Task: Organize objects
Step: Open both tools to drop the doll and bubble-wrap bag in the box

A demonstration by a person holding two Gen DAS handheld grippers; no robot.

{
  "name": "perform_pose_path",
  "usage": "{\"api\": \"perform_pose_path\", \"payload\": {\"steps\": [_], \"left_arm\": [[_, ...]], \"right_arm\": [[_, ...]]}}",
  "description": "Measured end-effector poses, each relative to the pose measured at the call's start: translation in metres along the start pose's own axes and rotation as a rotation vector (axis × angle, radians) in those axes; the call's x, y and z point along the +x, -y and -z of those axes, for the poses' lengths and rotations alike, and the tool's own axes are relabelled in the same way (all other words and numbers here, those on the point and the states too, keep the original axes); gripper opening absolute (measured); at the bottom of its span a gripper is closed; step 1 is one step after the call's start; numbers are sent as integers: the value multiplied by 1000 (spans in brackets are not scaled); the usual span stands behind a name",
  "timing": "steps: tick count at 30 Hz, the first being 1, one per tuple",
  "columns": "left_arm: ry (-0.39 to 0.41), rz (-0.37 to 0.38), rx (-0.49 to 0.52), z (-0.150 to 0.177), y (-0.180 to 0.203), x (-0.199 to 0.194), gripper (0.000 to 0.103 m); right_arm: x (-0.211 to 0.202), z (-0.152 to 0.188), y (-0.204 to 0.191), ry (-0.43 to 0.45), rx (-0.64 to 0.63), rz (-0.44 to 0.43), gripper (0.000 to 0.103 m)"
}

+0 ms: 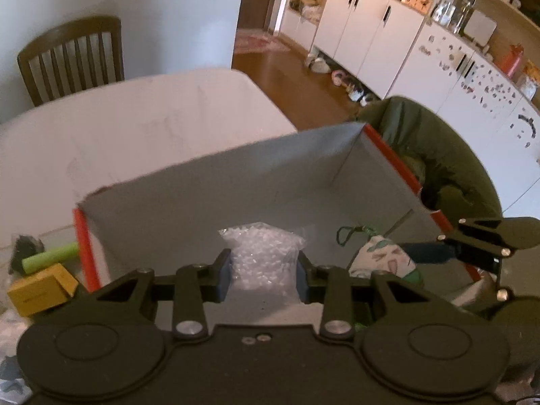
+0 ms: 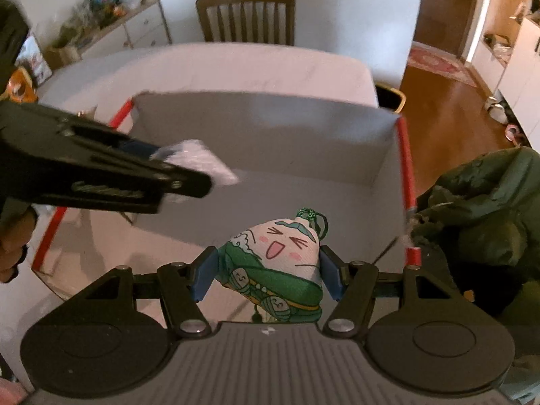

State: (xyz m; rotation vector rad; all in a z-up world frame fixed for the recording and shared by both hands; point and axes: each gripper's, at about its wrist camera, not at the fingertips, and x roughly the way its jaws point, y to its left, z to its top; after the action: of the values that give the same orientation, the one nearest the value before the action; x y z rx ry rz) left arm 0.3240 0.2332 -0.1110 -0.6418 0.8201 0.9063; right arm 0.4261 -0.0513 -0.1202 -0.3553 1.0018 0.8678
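Over the open box [image 1: 209,182], which has grey inner walls and red edges and stands on the white table [image 1: 135,125], both grippers hang close together. Between the blue pads of the left gripper [image 1: 264,266] sits a clear bag of small white pellets [image 1: 261,253]; the pads press on its two sides, so the bag is held above the box floor. To its right, the right gripper [image 2: 268,270] is closed around a soft toy [image 2: 280,256] with a laughing face and green cloth, a green cord loop at its top. Left of the box, on the table, lie a yellow box [image 1: 40,287] and a light green cylinder [image 1: 50,256]. At the far side of the table stands a wooden chair [image 2: 246,17], and a dark green jacket [image 2: 482,209] lies just right of the box
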Motion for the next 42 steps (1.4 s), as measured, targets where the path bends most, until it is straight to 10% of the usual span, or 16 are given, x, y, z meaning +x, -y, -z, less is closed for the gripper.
{"api": "perform_pose_path", "payload": {"steps": [22,42], "left_arm": [[-246,-36,-86,9,-7,66,38],[-141,-44,-114,2,-5,30,63]], "right_arm": [[34,0,5,-201,-25,-31,65],[-5,-2,5,-88,10,-66,73]]}}
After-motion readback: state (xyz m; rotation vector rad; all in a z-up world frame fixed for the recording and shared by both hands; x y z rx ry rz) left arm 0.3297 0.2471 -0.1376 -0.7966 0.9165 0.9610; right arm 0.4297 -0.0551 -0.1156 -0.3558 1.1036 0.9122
